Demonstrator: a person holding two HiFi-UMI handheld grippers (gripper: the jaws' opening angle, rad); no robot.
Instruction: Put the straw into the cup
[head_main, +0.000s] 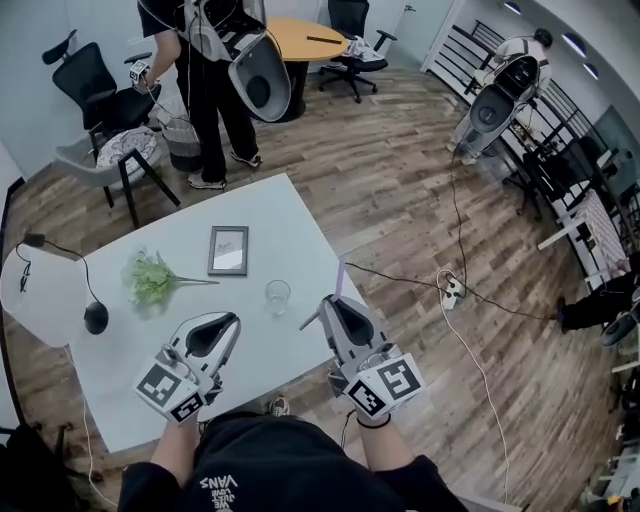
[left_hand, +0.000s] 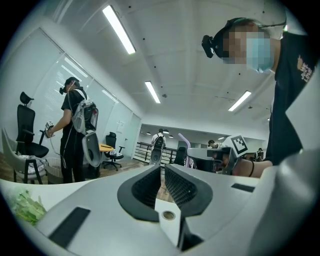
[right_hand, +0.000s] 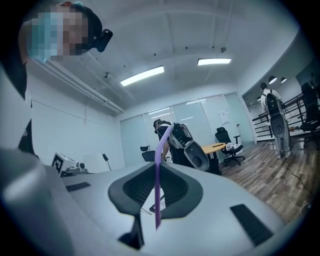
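My right gripper (right_hand: 158, 165) is clamped on the purple straw (right_hand: 157, 192), which stands upright. My left gripper (left_hand: 161, 172) has its jaws all but together and holds nothing. The cup (head_main: 277, 296) stands on the white table (head_main: 290, 215), near the straw. My shirt (head_main: 270, 465) reads "VANS".

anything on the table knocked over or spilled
Nothing spilled. The cup stands upright. Two things lie flat on the table rather than standing: the picture frame and the green plant sprig, on its side with no vase.
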